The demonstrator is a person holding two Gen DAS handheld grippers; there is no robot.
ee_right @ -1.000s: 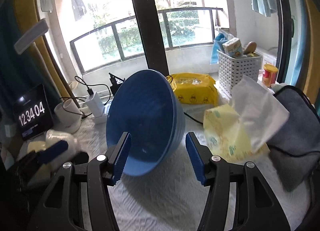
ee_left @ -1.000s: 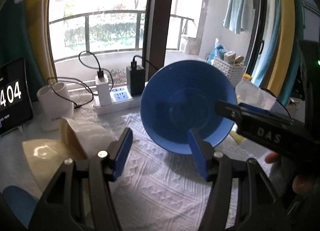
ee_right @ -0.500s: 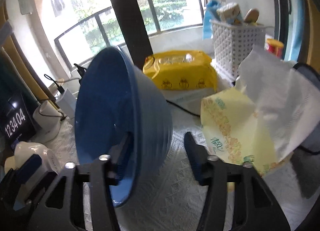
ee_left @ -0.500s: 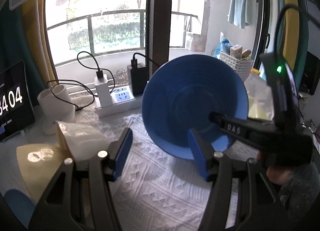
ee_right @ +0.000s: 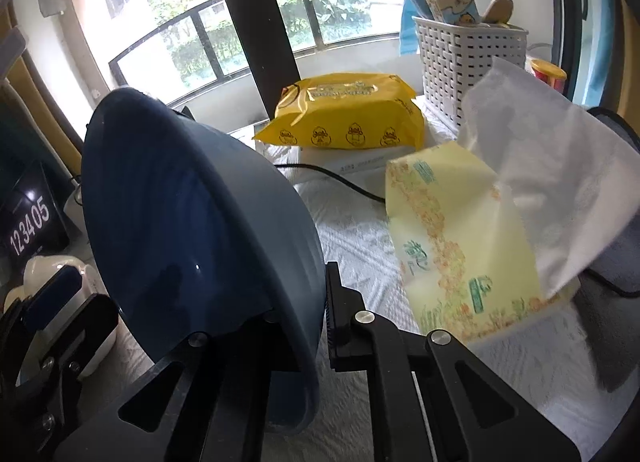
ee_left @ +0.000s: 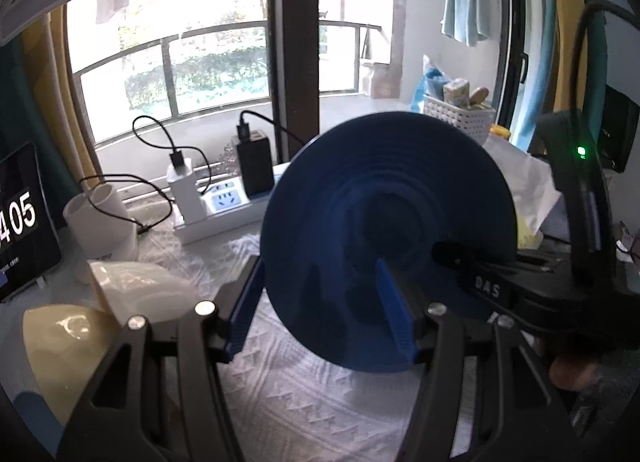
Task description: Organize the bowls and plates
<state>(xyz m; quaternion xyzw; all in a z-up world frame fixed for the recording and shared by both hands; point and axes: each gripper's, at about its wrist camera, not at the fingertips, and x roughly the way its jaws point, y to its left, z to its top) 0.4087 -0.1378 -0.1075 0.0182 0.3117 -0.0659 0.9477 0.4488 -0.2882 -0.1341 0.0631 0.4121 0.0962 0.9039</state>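
A blue bowl (ee_right: 192, 238) stands on edge, held by its rim in my right gripper (ee_right: 300, 326), which is shut on it. In the left wrist view the bowl (ee_left: 384, 230) faces me with its inside showing, and the right gripper (ee_left: 472, 282) reaches in from the right. My left gripper (ee_left: 320, 314) is open; its left finger is beside the bowl's rim and its right finger is in front of the bowl. A cream bowl (ee_left: 60, 346) and a white bowl (ee_left: 136, 290) lie at the left.
A white textured cloth (ee_left: 288, 398) covers the table. A power strip with chargers (ee_left: 224, 202), a white cup (ee_left: 100, 222) and a clock tablet (ee_left: 20, 218) stand at the back left. A yellow wipes pack (ee_right: 348, 114), tissue pack (ee_right: 464, 246) and white basket (ee_right: 468, 50) are on the right.
My right gripper closed on the bowl's rim and tilted it more upright. The bowl moved closer to my left gripper, which stayed open.
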